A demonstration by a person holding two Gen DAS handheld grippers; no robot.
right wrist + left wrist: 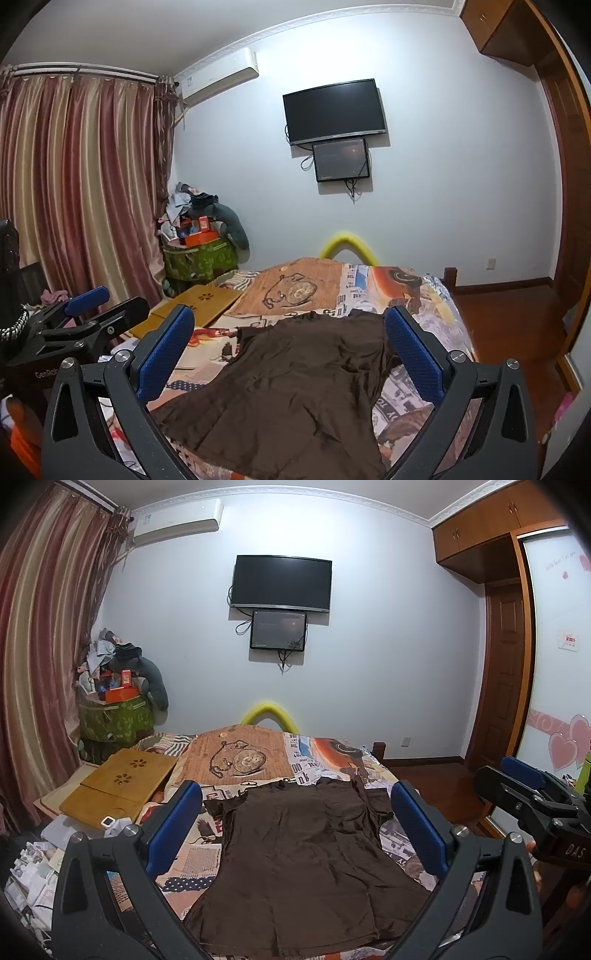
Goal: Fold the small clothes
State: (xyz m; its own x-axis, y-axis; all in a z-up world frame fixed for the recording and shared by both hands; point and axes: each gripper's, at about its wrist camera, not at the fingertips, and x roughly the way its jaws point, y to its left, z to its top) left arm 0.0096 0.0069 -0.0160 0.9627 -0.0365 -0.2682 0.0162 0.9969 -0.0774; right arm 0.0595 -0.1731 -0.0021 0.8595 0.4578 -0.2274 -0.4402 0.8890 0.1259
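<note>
A dark brown short-sleeved top [306,853] lies spread flat on the bed, its hem toward me and its neck toward the far wall. My left gripper [295,794] hovers open above its near part, blue pads wide apart with nothing between them. The same top [291,387] shows in the right wrist view, where my right gripper [290,317] is also open and empty above it. The right gripper [532,797] appears at the right edge of the left wrist view, and the left gripper [96,306] at the left edge of the right wrist view.
The bed carries a patterned printed sheet [243,760]. A wooden lap tray [122,790] lies on its left side, with papers [33,871] nearer me. A green bin heaped with clutter [114,709] stands by the curtain [44,657]. Wooden floor [509,325] runs along the right.
</note>
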